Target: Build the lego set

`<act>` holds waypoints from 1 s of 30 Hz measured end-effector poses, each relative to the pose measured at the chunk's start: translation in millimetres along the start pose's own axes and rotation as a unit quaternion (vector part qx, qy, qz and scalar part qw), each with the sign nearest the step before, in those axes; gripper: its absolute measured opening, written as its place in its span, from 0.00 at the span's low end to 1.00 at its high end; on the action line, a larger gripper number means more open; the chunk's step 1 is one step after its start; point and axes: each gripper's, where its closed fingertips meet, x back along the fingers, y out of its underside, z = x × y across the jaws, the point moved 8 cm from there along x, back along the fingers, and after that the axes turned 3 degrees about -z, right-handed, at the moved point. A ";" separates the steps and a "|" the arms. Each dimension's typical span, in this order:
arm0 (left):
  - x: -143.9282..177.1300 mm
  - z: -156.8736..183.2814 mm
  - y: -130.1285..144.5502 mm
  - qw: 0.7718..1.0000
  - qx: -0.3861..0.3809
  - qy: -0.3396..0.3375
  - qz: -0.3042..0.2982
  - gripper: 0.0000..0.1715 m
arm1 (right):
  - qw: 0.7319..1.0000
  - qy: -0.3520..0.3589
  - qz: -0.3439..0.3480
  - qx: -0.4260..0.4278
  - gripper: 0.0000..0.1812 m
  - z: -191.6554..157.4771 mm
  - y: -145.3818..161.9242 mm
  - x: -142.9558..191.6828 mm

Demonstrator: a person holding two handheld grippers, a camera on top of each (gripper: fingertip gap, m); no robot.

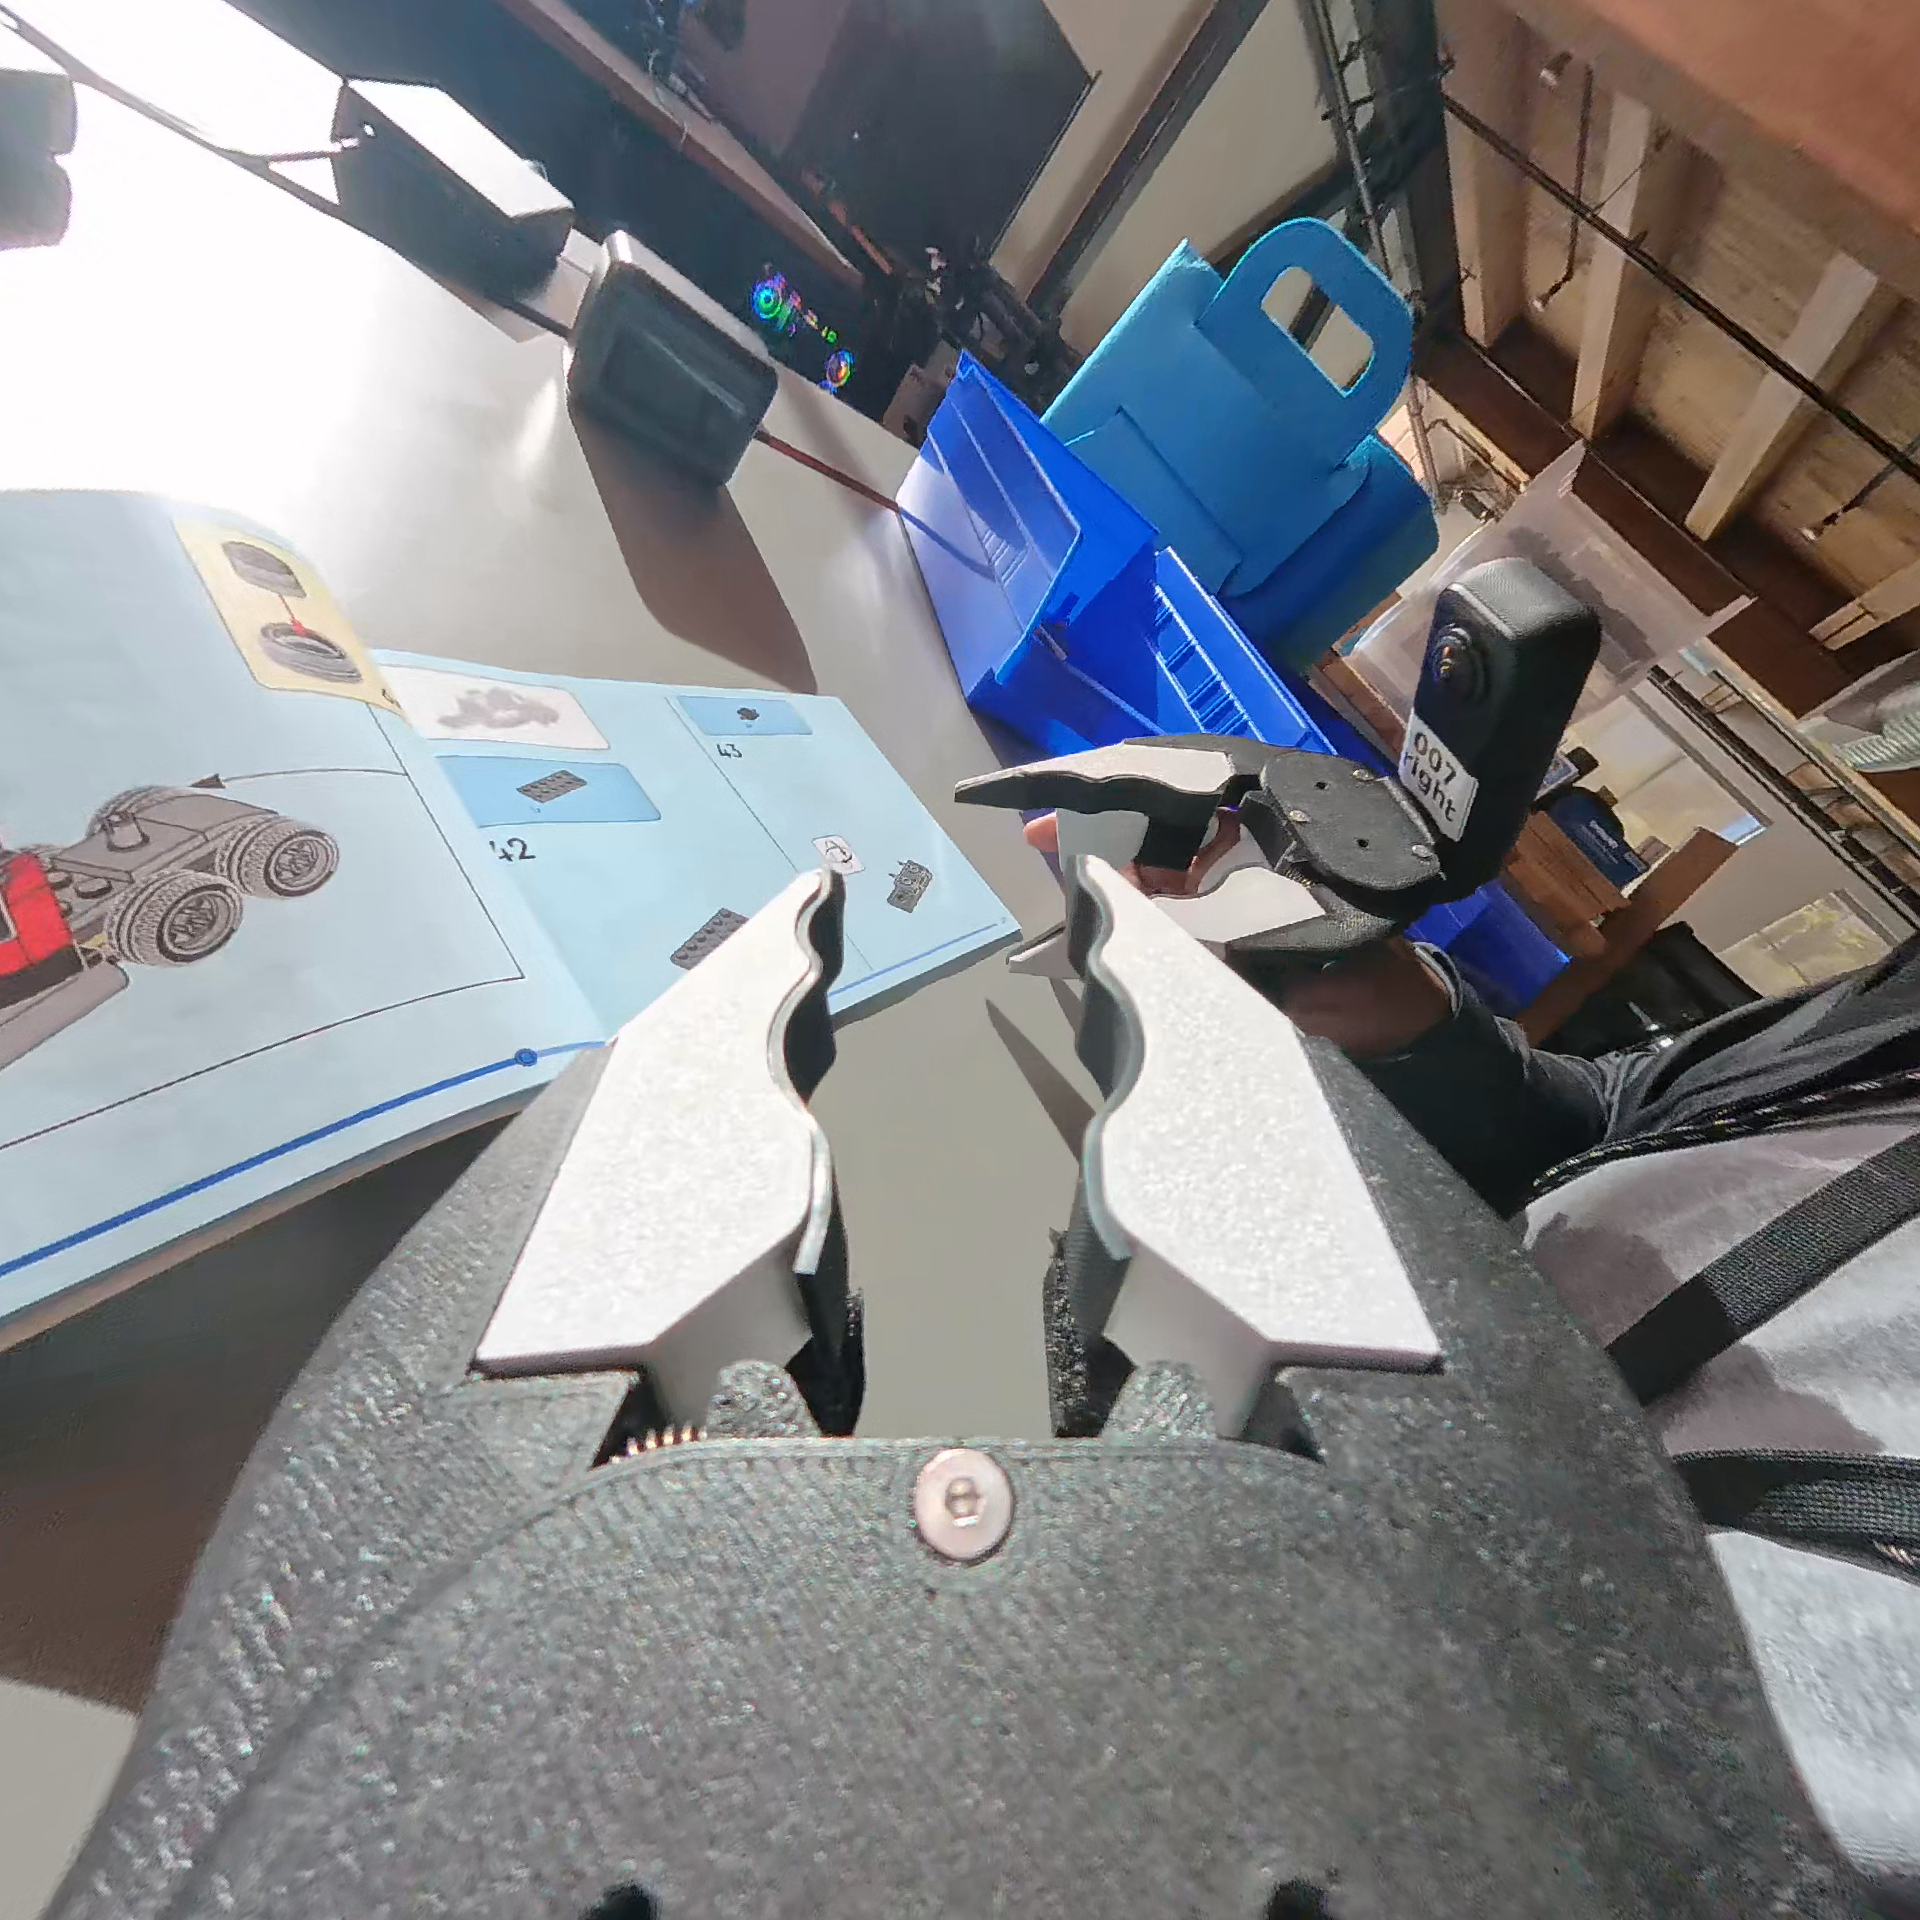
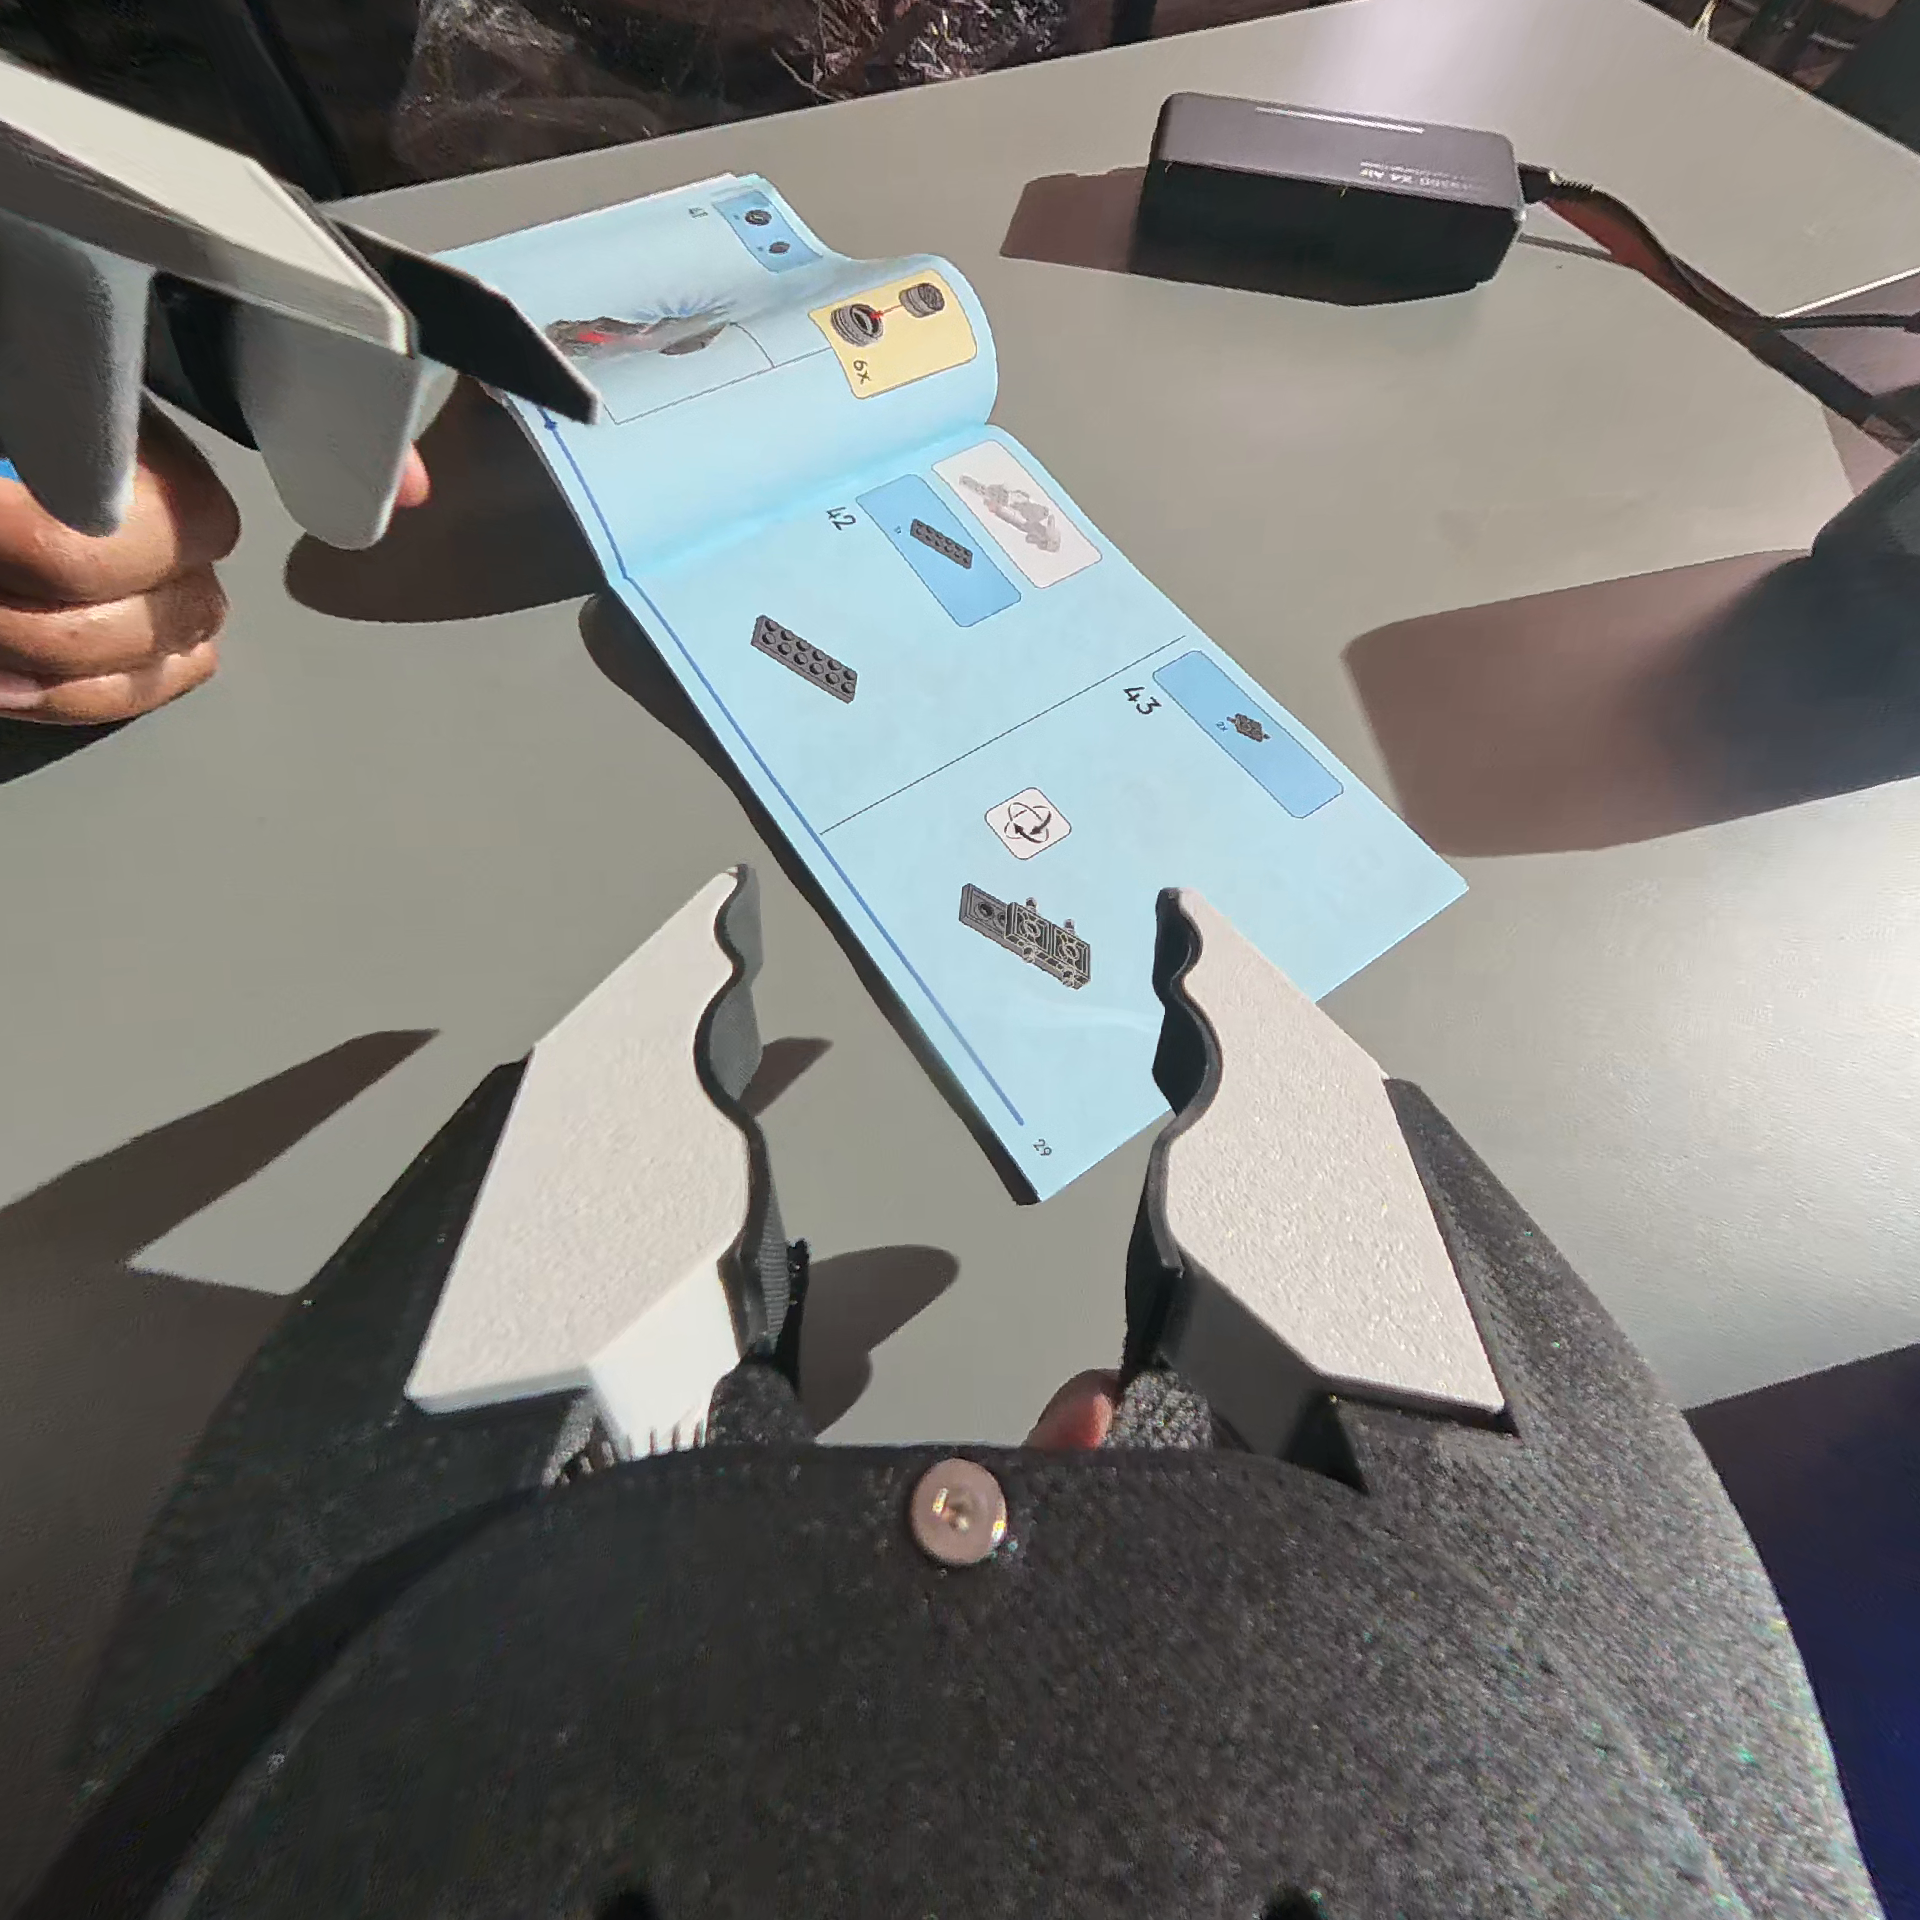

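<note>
**Both grippers empty over the instruction booklet**

Left wrist view: my left gripper (image 1: 951, 904) hangs with its jaws parted and nothing between them, just beside the near edge of the open instruction booklet (image 1: 312, 883) on the tabletop (image 1: 499, 416). Beyond the booklet sit blue bins (image 1: 1049, 613). The right gripper (image 1: 1023, 862) shows past the booklet's corner.

Right wrist view: my right gripper (image 2: 956, 904) is wide open and empty, over the booklet's (image 2: 935, 665) near end. No bricks are in sight. I judge the booklet light, floppy paper; its curled far page is the edge to pinch, gently, as it would crease.
</note>
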 end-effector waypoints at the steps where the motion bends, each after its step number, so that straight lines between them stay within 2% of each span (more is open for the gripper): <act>1: -1.4 -1.0 0.5 1.000 0.003 -0.005 -0.006 0.26 | 1.000 0.001 0.000 0.001 0.43 -0.3 0.0 -0.1; 10: -2.4 -10.5 -0.1 0.999 0.036 -0.038 -0.004 0.25 | 1.000 0.005 0.000 0.002 0.42 -0.4 0.5 0.3; 30: -3.5 -10.2 1.9 0.999 0.040 -0.034 -0.013 0.25 | 1.000 0.006 0.001 0.005 0.42 -0.9 1.2 1.5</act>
